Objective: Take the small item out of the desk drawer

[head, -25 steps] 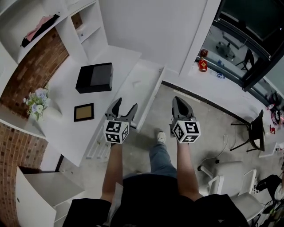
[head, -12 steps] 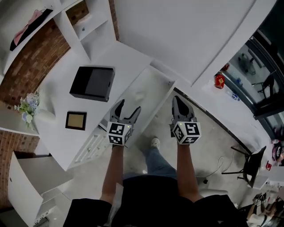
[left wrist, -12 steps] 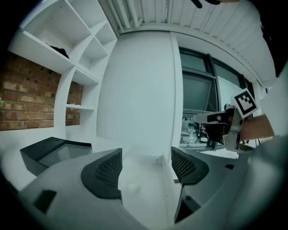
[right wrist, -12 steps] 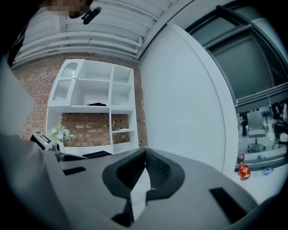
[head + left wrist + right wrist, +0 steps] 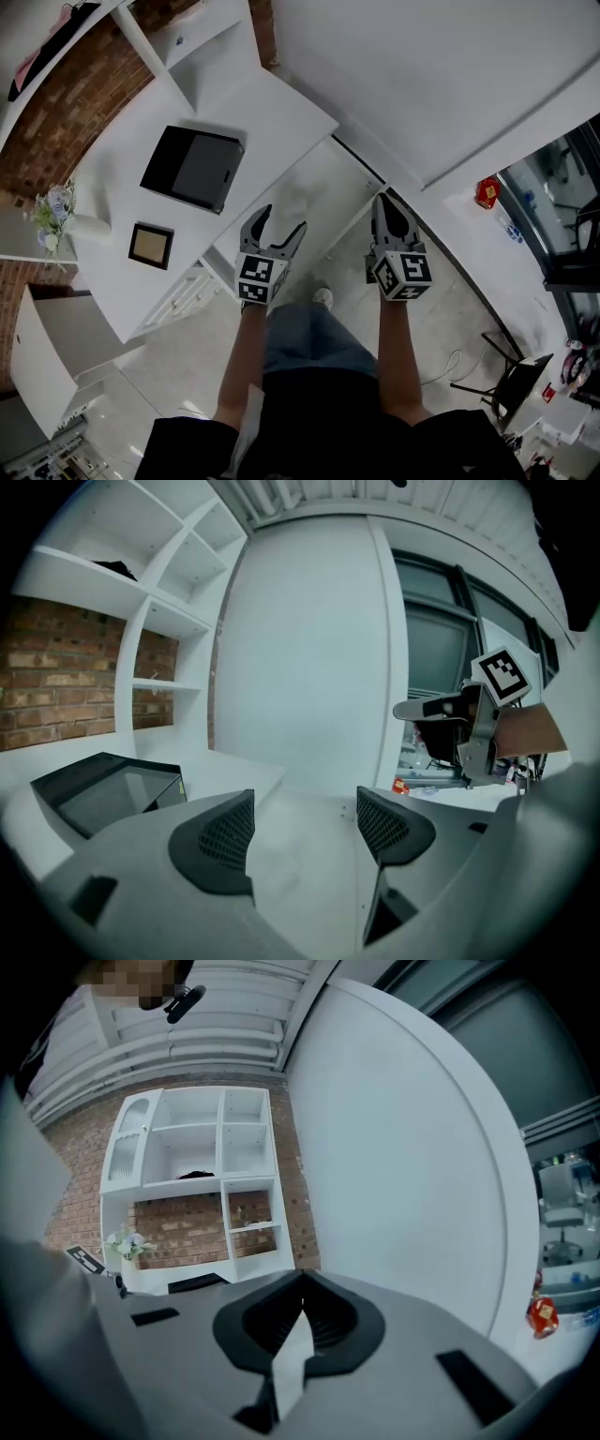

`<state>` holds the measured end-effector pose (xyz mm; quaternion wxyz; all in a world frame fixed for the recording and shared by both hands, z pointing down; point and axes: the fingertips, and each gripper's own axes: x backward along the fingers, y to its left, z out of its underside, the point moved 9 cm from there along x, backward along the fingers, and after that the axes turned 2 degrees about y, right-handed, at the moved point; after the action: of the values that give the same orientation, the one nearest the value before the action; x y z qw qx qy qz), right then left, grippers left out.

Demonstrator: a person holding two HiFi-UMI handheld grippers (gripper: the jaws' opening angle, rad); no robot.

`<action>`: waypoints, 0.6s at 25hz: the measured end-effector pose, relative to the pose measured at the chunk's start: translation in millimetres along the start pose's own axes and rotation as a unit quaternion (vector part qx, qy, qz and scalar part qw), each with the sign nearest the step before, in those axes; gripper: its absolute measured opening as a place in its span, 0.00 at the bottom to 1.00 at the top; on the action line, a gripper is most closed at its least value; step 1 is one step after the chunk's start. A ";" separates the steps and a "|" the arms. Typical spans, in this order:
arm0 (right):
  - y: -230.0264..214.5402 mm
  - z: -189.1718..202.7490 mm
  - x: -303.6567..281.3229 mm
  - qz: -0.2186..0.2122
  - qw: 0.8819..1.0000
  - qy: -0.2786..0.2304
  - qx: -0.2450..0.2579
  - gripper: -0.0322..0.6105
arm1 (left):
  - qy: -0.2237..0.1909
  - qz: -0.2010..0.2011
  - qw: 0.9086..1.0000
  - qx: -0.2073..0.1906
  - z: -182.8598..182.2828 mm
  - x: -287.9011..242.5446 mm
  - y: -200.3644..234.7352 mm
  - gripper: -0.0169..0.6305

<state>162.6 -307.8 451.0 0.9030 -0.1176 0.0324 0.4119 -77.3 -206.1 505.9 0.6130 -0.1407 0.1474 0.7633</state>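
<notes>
The white desk drawer point(image 5: 330, 176) stands pulled out. A small pale item point(image 5: 292, 200) lies on its floor. My left gripper point(image 5: 283, 220) hovers over the drawer's near end, jaws wide open with nothing between them. In the left gripper view the drawer floor point(image 5: 314, 855) shows between the open left gripper point(image 5: 305, 803), with the pale item point(image 5: 275, 864) faint just ahead. My right gripper point(image 5: 385, 201) is shut, held to the right of the drawer over the floor. In its own view the right gripper point(image 5: 302, 1285) has its jaws together and points at the wall and shelves.
On the desk top sit a black box point(image 5: 192, 169) and a small framed picture point(image 5: 150, 246). A flower vase point(image 5: 53, 214) stands at the left. White shelves point(image 5: 192, 1157) on brick rise behind the desk. A red object point(image 5: 486, 192) sits by the window.
The head view has swung, so the desk and drawer sit more under the grippers. My left gripper now hangs over the drawer's near end. The right gripper stays shut.
</notes>
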 end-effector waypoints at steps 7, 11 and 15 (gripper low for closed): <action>-5.9 4.2 -21.7 -0.008 1.000 0.019 -0.001 0.05 | 0.034 0.002 0.999 -0.011 -4.2 -23.2 9.6 0.51; -10.7 8.1 -27.0 -0.003 1.000 0.029 -0.001 0.05 | 0.059 0.013 0.997 -0.043 -4.8 -41.4 14.6 0.51; -18.7 19.6 -30.1 0.003 0.999 0.042 -0.010 0.05 | 0.098 0.030 0.991 -0.086 3.9 -63.2 17.0 0.51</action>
<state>156.1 -337.1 478.2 0.8984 -0.1440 0.0661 0.4095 -80.9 -264.5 535.4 0.5580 -0.2629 0.1446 0.7737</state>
